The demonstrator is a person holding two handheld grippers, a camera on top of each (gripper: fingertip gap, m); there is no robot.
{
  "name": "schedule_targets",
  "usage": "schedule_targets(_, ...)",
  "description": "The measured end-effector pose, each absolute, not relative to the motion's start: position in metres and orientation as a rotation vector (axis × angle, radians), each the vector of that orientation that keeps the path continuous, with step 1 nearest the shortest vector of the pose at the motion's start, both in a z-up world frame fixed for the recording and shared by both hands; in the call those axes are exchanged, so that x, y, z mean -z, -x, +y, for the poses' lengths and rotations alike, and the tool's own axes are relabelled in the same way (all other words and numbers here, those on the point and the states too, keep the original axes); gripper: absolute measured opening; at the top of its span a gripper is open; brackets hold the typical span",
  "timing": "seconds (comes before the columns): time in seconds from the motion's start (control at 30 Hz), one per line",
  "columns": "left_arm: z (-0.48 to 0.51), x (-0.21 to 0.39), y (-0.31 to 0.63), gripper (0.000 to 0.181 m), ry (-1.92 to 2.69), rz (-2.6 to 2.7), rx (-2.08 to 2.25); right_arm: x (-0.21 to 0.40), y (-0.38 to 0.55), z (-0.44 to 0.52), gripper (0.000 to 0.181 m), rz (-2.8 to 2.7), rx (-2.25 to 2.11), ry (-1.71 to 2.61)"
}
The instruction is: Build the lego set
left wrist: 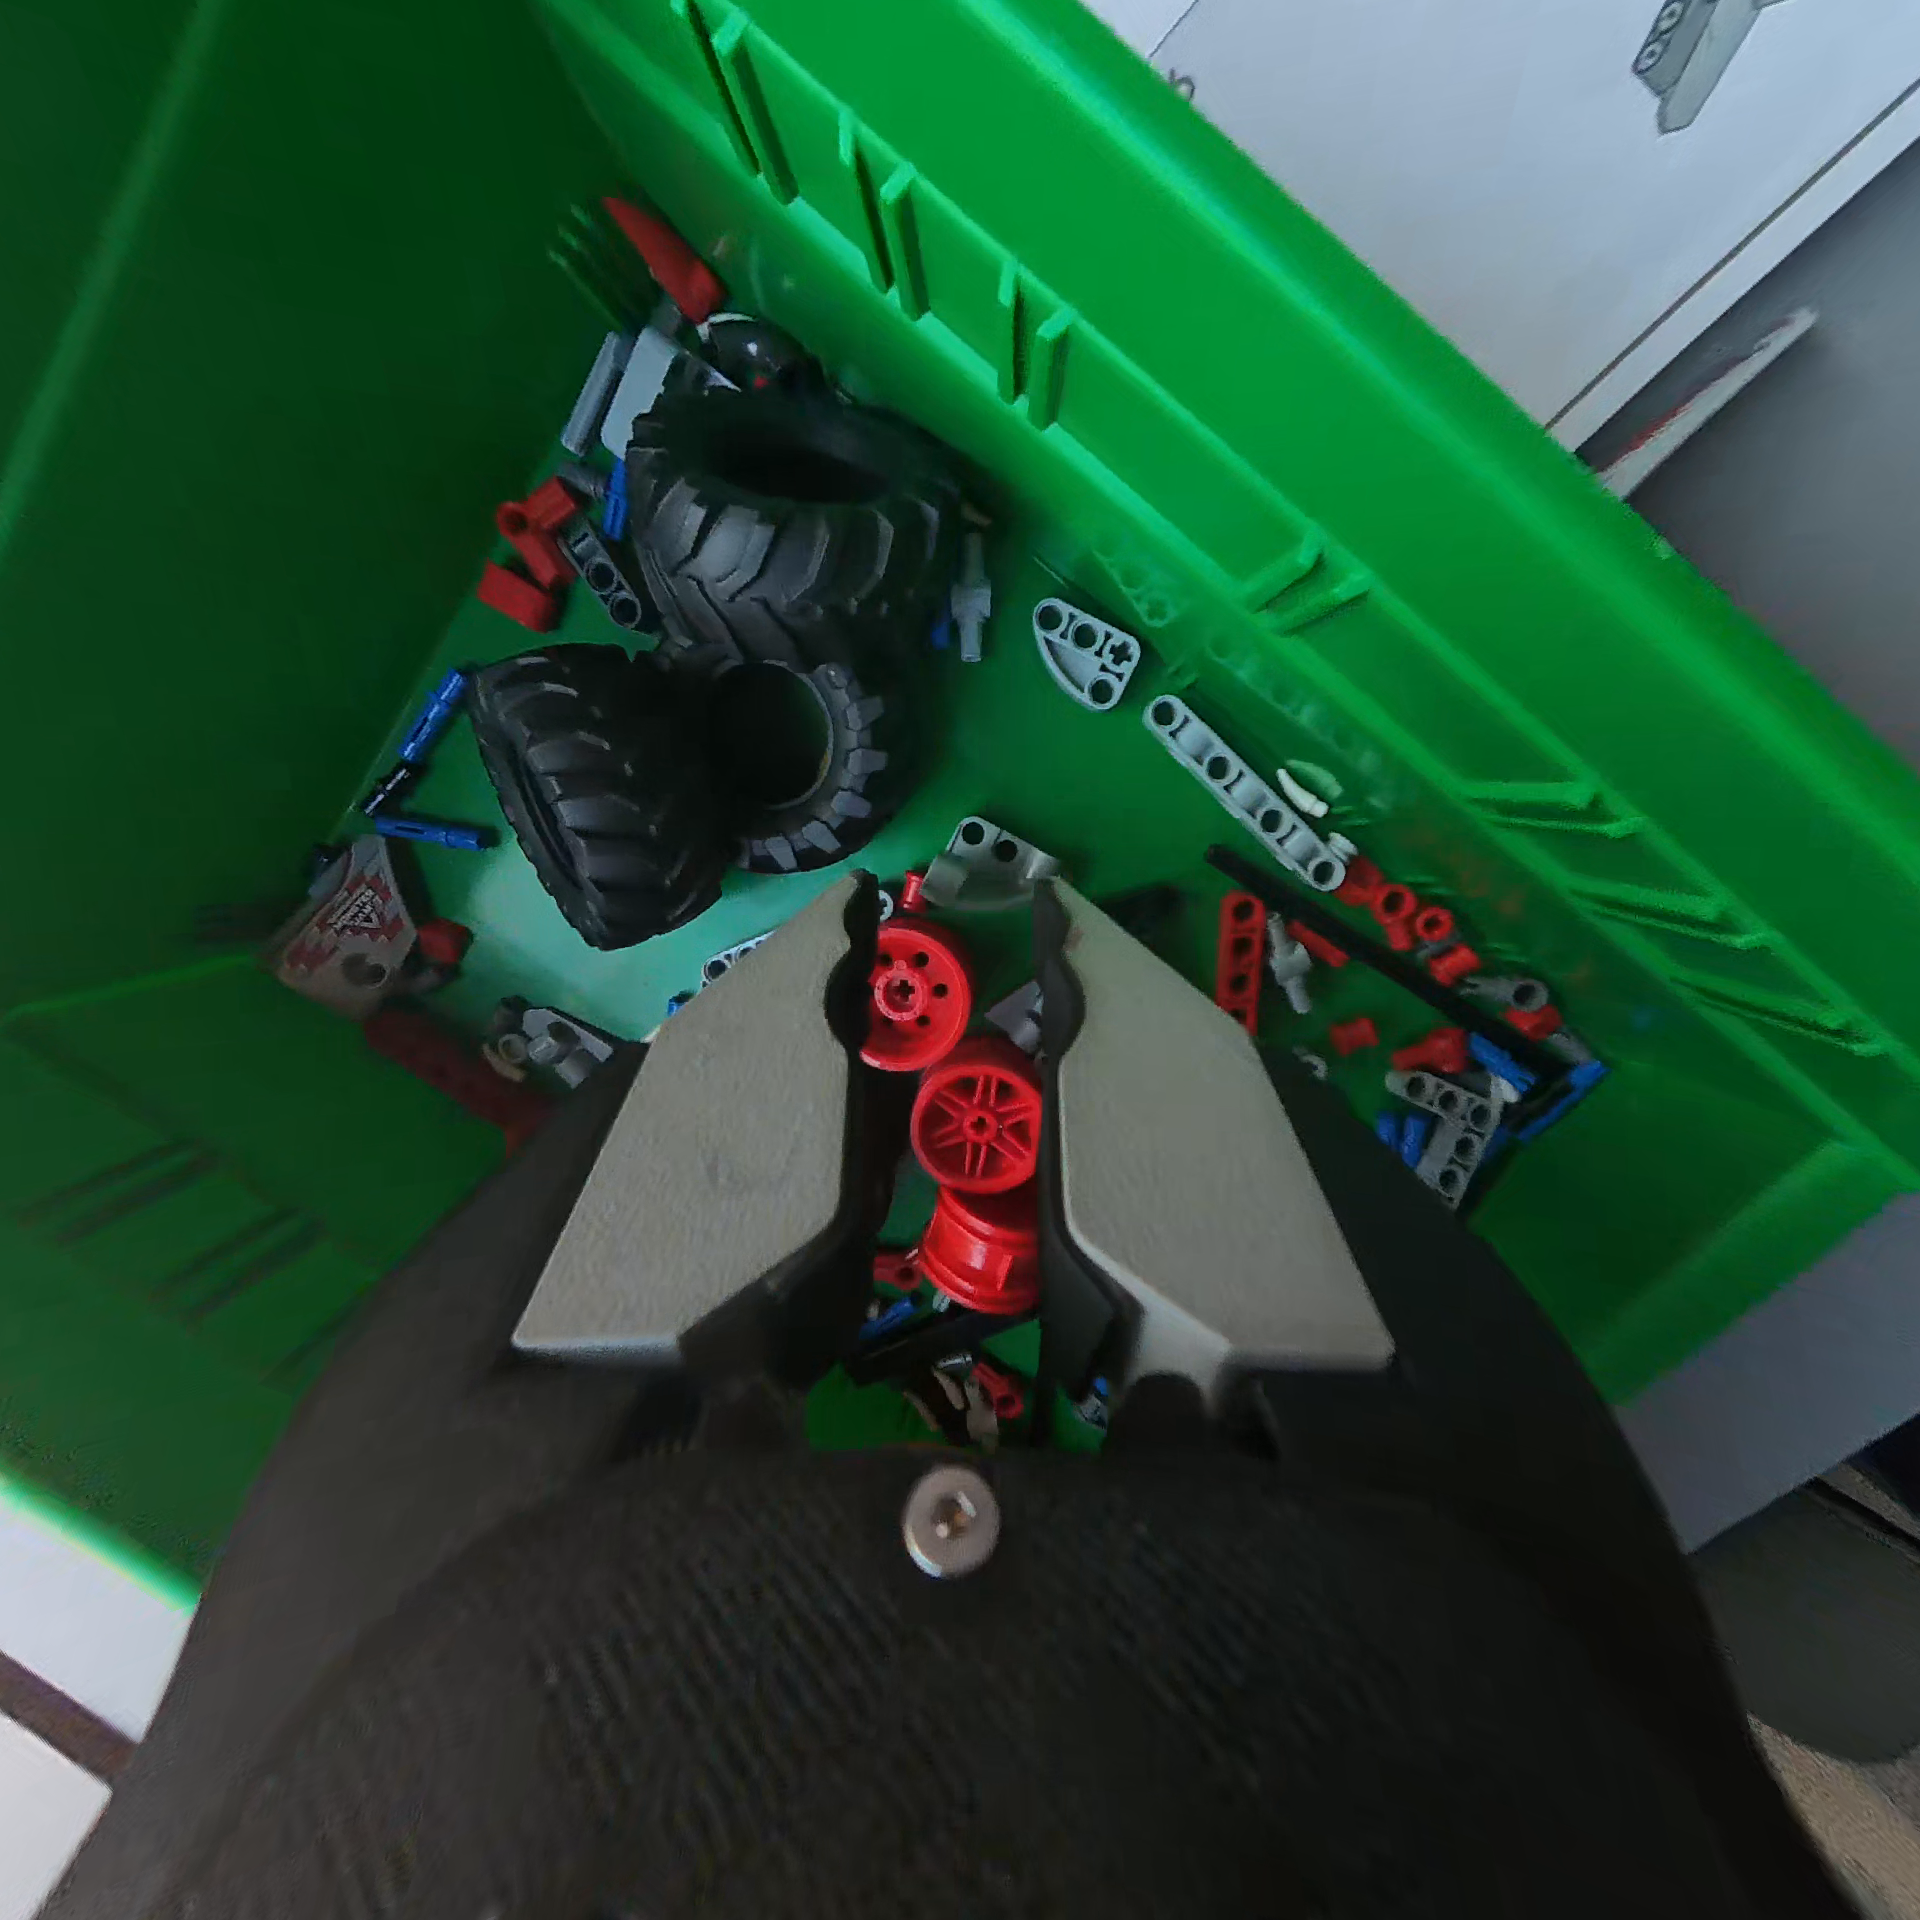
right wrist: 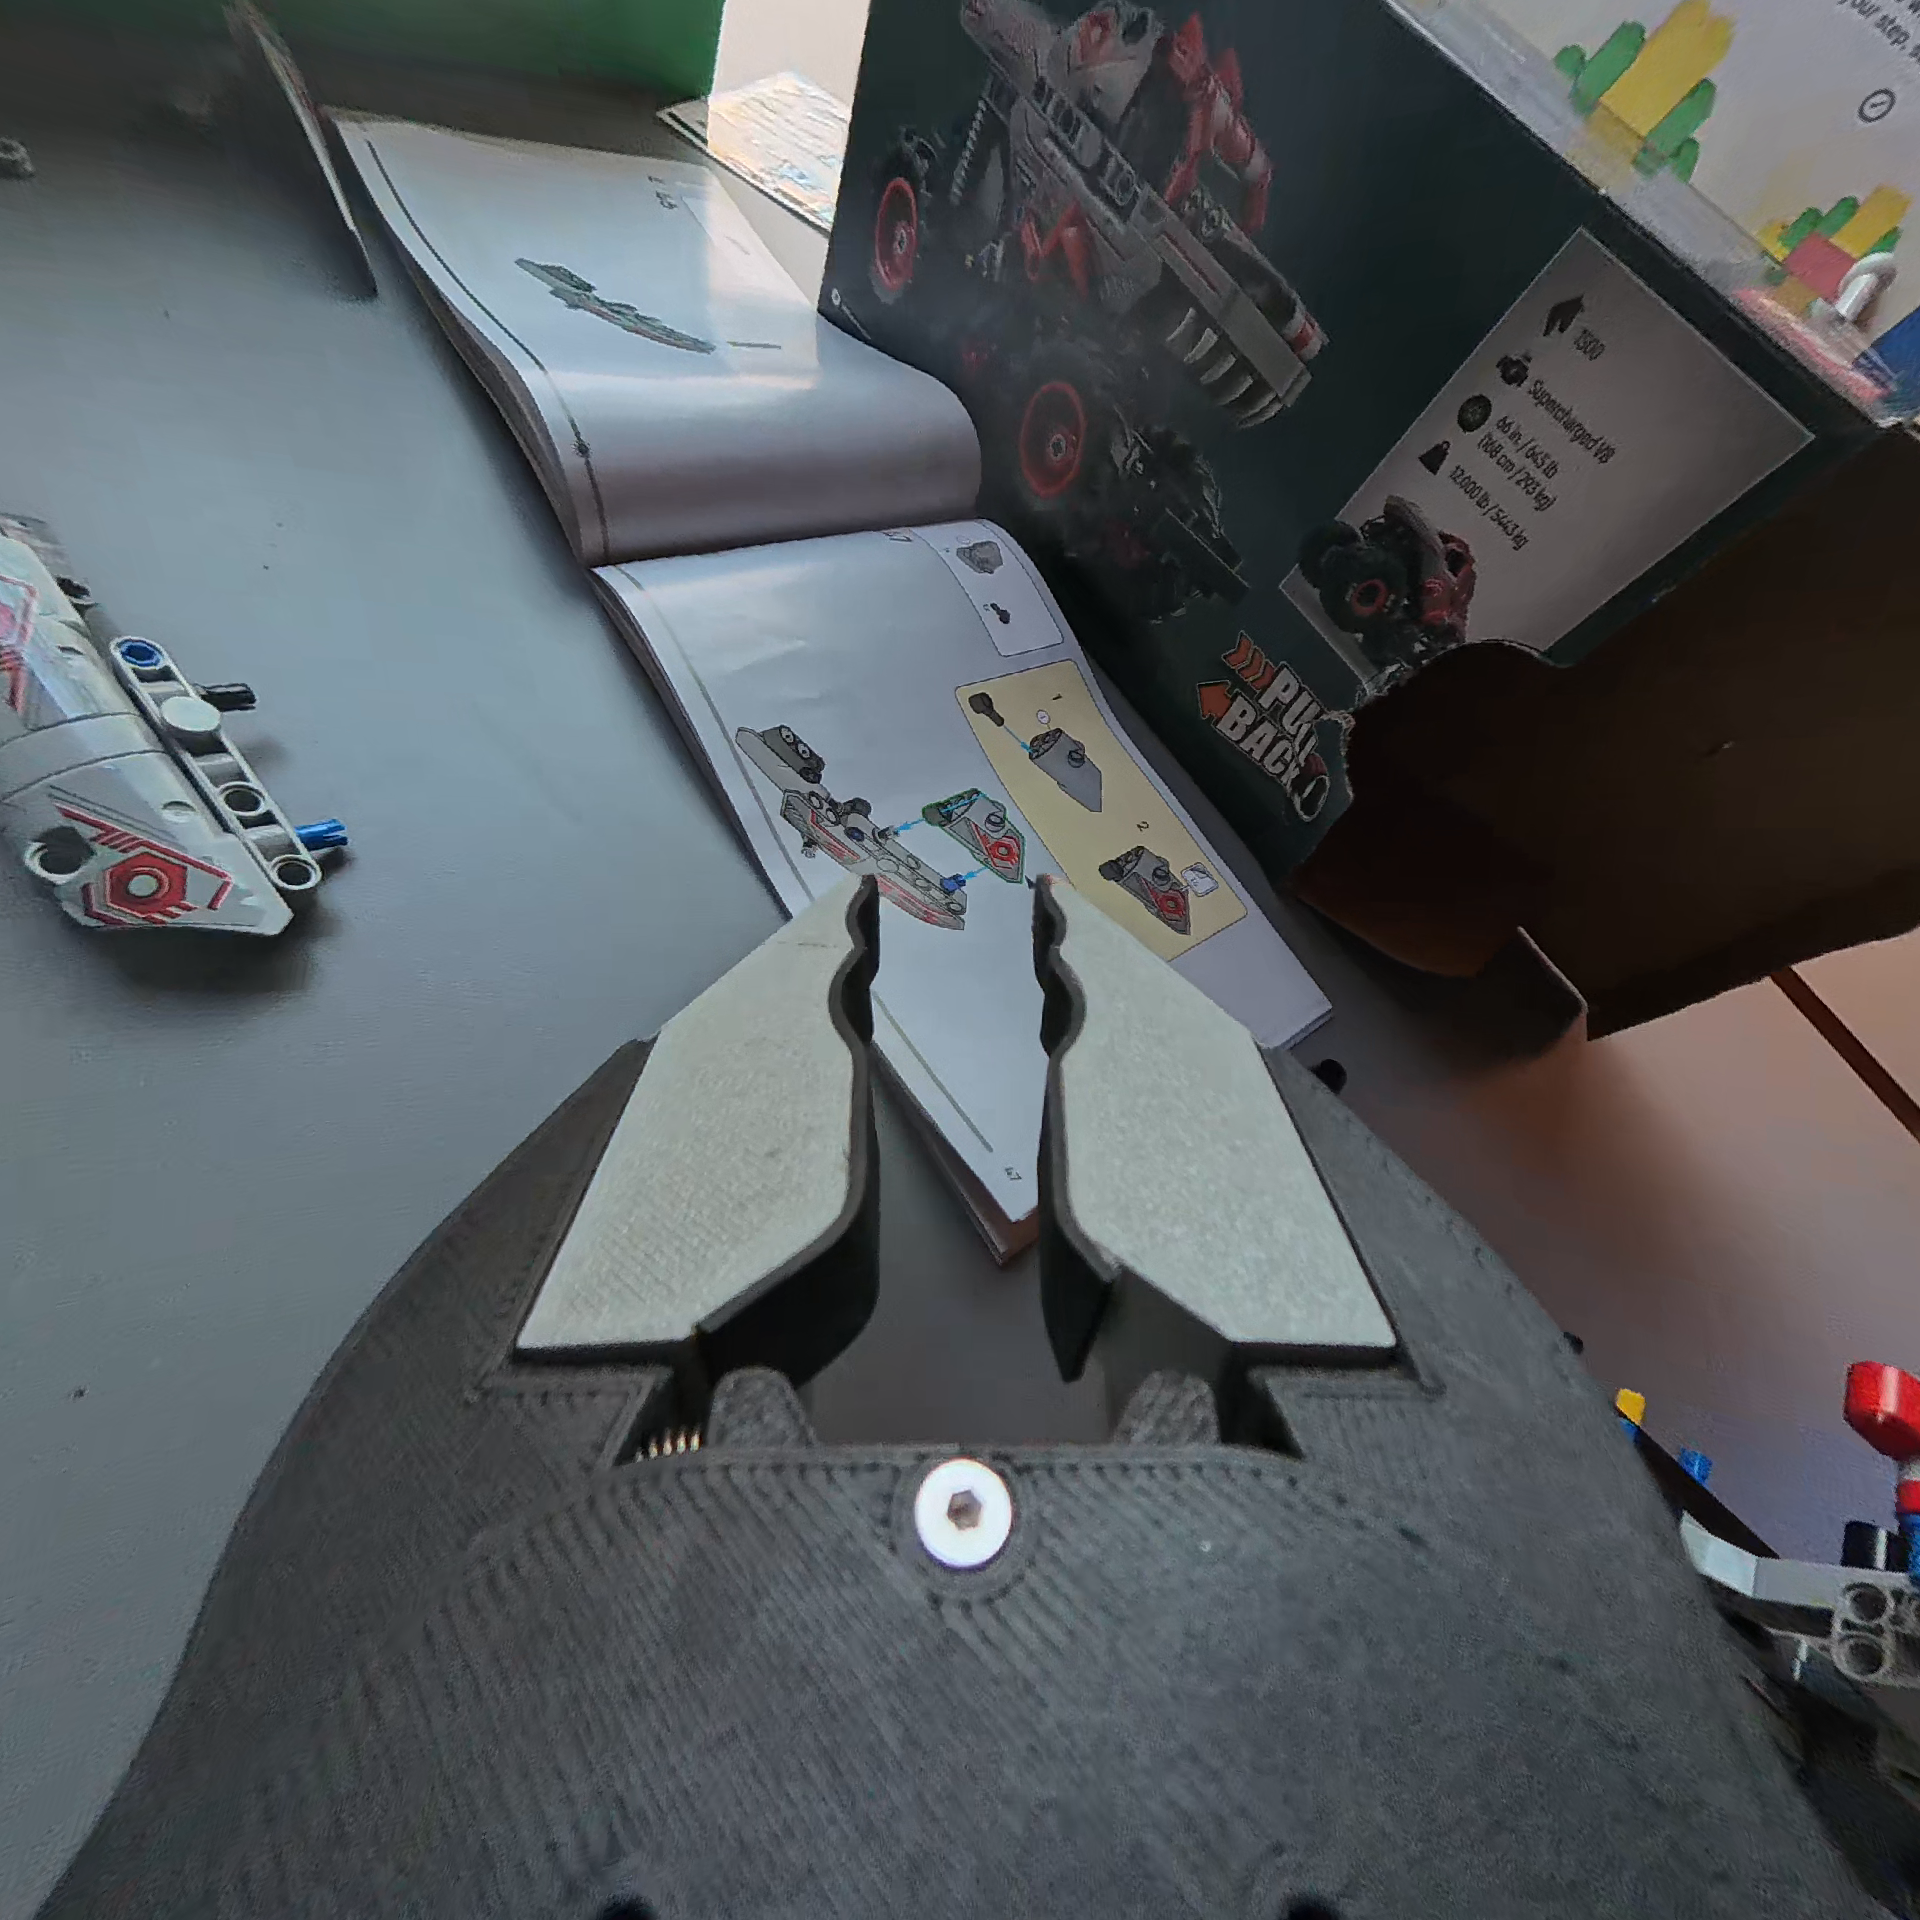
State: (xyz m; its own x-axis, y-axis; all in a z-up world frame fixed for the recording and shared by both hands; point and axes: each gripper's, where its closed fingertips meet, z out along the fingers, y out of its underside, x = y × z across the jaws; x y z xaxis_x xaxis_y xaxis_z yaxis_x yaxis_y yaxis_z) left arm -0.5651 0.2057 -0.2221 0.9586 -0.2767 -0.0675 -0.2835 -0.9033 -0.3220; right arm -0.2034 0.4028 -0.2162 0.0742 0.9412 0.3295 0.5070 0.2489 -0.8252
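My left gripper [left wrist: 951, 894] is open and empty, reaching down into a green bin [left wrist: 1299, 499] of loose pieces. Between its fingers lie three red wheel hubs [left wrist: 977, 1122], and a light grey curved piece [left wrist: 987, 857] sits just past the tips. Black tyres [left wrist: 769, 540] lie farther in, and a long grey beam [left wrist: 1242, 790] lies to the right. My right gripper [right wrist: 951, 896] is open and empty above the open instruction booklet [right wrist: 904, 727]. A partly built grey panel assembly [right wrist: 156, 800] with red markings and blue pins lies on the dark table at the left.
The set's box [right wrist: 1247, 343] stands behind the booklet, with a brown cardboard flap [right wrist: 1662, 810] at the right. Small red, blue and grey pins [left wrist: 1455, 1049] are scattered in the bin's right corner. Another partial build [right wrist: 1870, 1621] shows at the lower right edge. Left tips to right tips: about 40 cm.
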Motion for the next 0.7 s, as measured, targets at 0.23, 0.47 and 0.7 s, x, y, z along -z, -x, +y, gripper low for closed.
schedule_targets(0.23,0.201,0.238,0.563,0.004,2.849,0.39,0.019,0.205,0.201,0.396,0.025,-1.559,-0.661,1.362)
schedule_targets(0.47,0.195,0.243,0.561,0.0,2.902,0.45,0.026,0.2,0.2,0.391,0.025,-1.56,-0.728,1.35)
schedule_targets(0.7,0.195,0.224,0.575,0.0,2.88,0.408,0.001,0.204,0.201,0.388,0.025,-1.589,-0.701,1.341)
